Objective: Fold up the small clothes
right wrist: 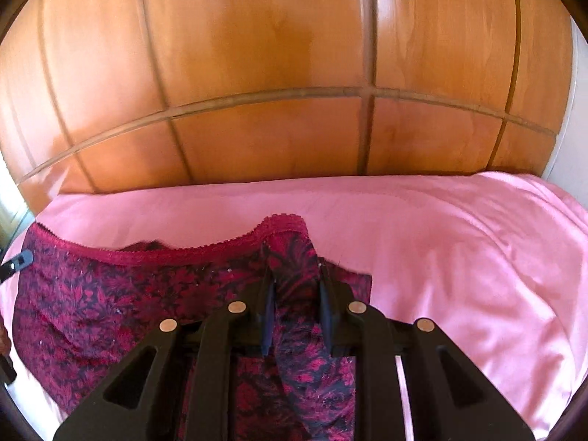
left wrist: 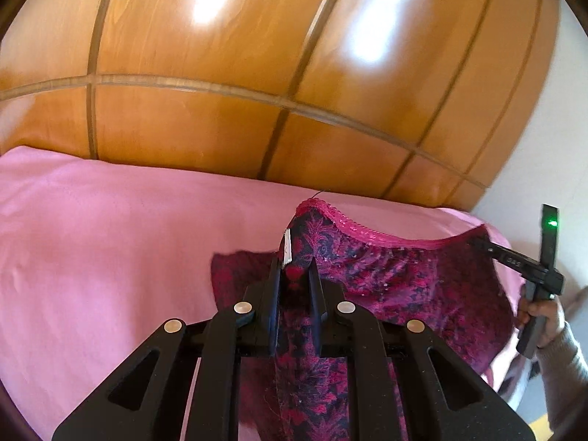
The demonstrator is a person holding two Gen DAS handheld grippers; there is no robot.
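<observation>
Patterned magenta underwear (left wrist: 404, 279) is held stretched above the pink bedsheet (left wrist: 110, 239), one waistband corner clamped in the left gripper (left wrist: 296, 275), the other in the right gripper (right wrist: 294, 283)

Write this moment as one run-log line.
left gripper: shut on patterned underwear | right gripper: shut on underwear | waistband stretched above pink sheet

Glossy wood headboard (left wrist: 257, 55); smooth pink sheet (left wrist: 92, 239) (satiny); patterned cloth undies (right wrist: 110, 294).
</observation>
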